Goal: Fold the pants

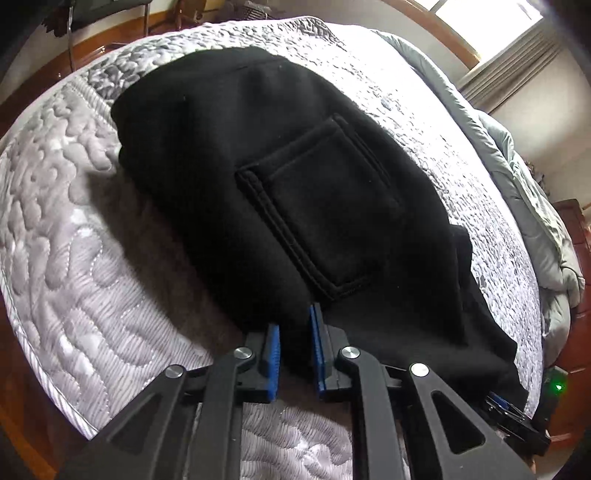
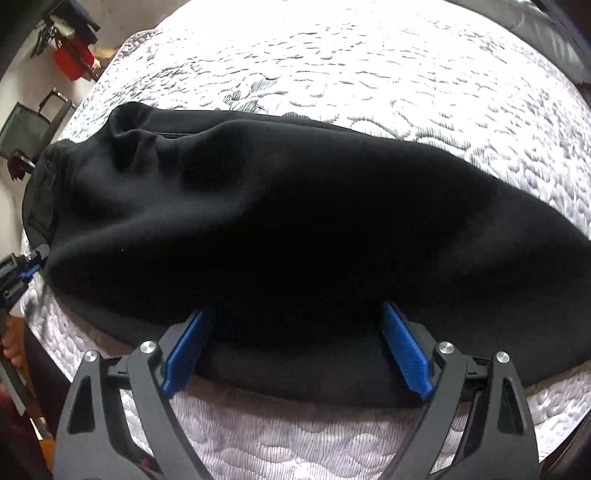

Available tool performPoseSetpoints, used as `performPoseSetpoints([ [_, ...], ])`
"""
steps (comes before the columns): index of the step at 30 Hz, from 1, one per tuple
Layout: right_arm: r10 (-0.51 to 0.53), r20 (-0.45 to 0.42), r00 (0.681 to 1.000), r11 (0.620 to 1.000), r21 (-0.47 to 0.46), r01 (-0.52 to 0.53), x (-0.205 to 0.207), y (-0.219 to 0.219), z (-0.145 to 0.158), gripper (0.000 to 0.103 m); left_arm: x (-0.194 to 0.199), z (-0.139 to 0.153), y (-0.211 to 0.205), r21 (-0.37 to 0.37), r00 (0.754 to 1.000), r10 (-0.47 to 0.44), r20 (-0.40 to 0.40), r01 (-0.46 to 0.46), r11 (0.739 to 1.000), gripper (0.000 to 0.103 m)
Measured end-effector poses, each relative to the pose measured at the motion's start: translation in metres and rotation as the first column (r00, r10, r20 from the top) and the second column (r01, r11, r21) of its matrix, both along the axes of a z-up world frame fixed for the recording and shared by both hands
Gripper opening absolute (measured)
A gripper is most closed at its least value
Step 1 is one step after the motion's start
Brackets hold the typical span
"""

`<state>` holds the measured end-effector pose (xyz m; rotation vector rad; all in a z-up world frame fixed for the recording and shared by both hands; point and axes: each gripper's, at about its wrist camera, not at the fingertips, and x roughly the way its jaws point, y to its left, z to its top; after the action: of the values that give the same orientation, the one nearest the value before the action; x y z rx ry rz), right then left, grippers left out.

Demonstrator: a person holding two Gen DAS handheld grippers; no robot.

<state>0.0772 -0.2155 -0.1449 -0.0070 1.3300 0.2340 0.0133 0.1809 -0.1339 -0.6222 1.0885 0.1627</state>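
Note:
Black pants (image 1: 258, 177) lie folded over on a quilted white mattress (image 1: 74, 258), with a patch pocket (image 1: 325, 214) facing up. My left gripper (image 1: 295, 328) is nearly shut, its blue pads pinching the near edge of the pants just below the pocket. In the right wrist view the pants (image 2: 295, 221) spread across the middle. My right gripper (image 2: 299, 314) is open wide, its blue pads on either side of the near edge of the fabric. The right gripper also shows at the lower right of the left wrist view (image 1: 509, 413), and the left gripper at the left edge of the right wrist view (image 2: 22, 269).
A grey duvet (image 1: 535, 192) is bunched along the far right side of the bed. Wooden floor and furniture ring the mattress (image 2: 369, 74). A red container (image 2: 72, 61) and a chair (image 2: 29, 129) stand at the far left. A window (image 1: 491, 26) is behind the bed.

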Motion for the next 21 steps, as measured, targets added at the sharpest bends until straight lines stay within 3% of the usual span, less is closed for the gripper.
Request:
performPoseSetpoints([
  [5, 0.001, 0.007, 1.000, 0.998, 0.070, -0.001, -0.002, -0.004, 0.020, 0.081, -0.013, 0.036, -0.006, 0.089, 0.999, -0.032, 0.011, 0.031, 0.996, 0.024],
  [7, 0.018, 0.042, 0.999, 0.996, 0.086, -0.022, -0.004, 0.001, 0.034, 0.081, -0.021, 0.055, -0.010, 0.153, 0.999, -0.030, 0.045, 0.023, 0.988, 0.035],
  [11, 0.089, 0.094, 0.992, 0.990, 0.100, -0.099, -0.008, 0.025, 0.053, 0.081, -0.022, 0.079, -0.021, 0.218, 0.987, -0.091, 0.132, 0.061, 0.974, 0.040],
  [15, 0.095, 0.048, 0.994, 0.991, 0.085, -0.099, -0.005, 0.040, 0.033, 0.081, 0.005, 0.061, -0.037, 0.230, 0.981, -0.162, 0.104, 0.134, 0.964, 0.040],
  [18, 0.072, -0.020, 0.997, 0.993, 0.093, -0.070, 0.000, 0.039, 0.004, 0.080, 0.031, 0.027, -0.047, 0.241, 0.980, -0.195, 0.024, 0.184, 0.953, 0.040],
  [21, 0.103, -0.007, 0.995, 0.993, 0.063, -0.103, 0.000, 0.045, 0.004, 0.081, 0.047, 0.002, -0.050, 0.271, 0.975, -0.219, -0.038, 0.221, 0.937, 0.041],
])
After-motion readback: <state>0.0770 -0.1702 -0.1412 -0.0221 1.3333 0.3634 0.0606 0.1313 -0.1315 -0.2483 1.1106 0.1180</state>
